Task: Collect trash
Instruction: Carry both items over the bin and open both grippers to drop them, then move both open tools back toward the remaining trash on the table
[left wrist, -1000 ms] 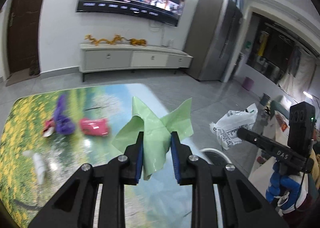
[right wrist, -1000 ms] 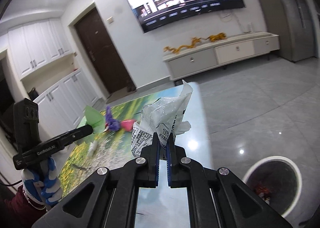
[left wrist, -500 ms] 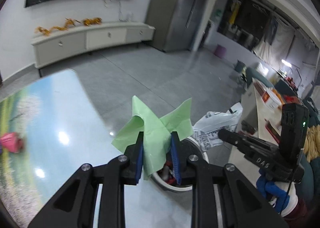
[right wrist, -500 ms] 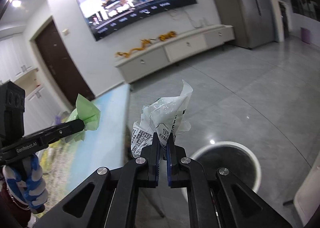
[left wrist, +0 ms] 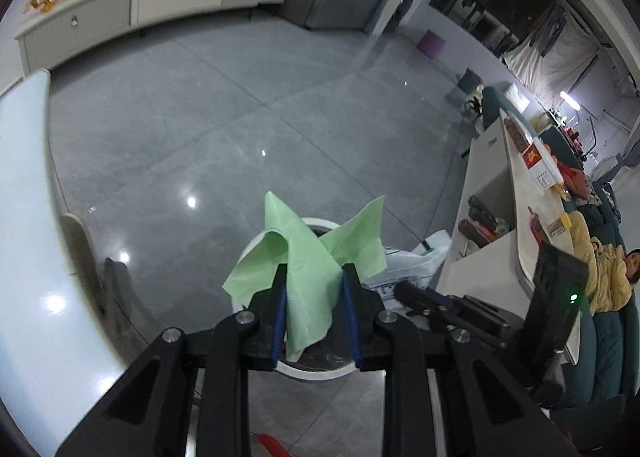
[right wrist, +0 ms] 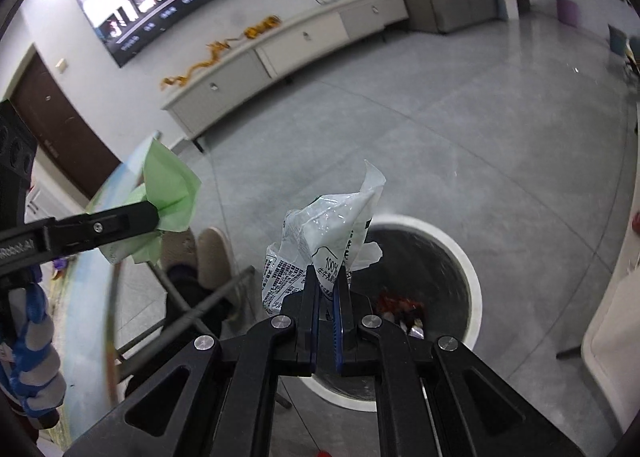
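Observation:
My left gripper [left wrist: 314,277] is shut on a crumpled green paper [left wrist: 308,257] and holds it in the air over a round white trash bin [left wrist: 316,371] on the floor. My right gripper [right wrist: 325,279] is shut on a white printed plastic wrapper [right wrist: 324,233] and holds it above the left rim of the same bin [right wrist: 466,269], which has red scraps inside. The left gripper with the green paper [right wrist: 170,193] also shows at the left of the right wrist view. The right gripper body [left wrist: 460,309] shows in the left wrist view beside the bin.
The glossy table edge [left wrist: 28,217] runs along the left, with a chair back [right wrist: 214,253] beside it. A white counter with boxes [left wrist: 520,193] stands at the right. A low white TV cabinet [right wrist: 288,49] lines the far wall across grey tiled floor.
Both grippers have swung away from the table toward the floor and now hang over the trash bin. Each keeps its hold on its piece of trash.

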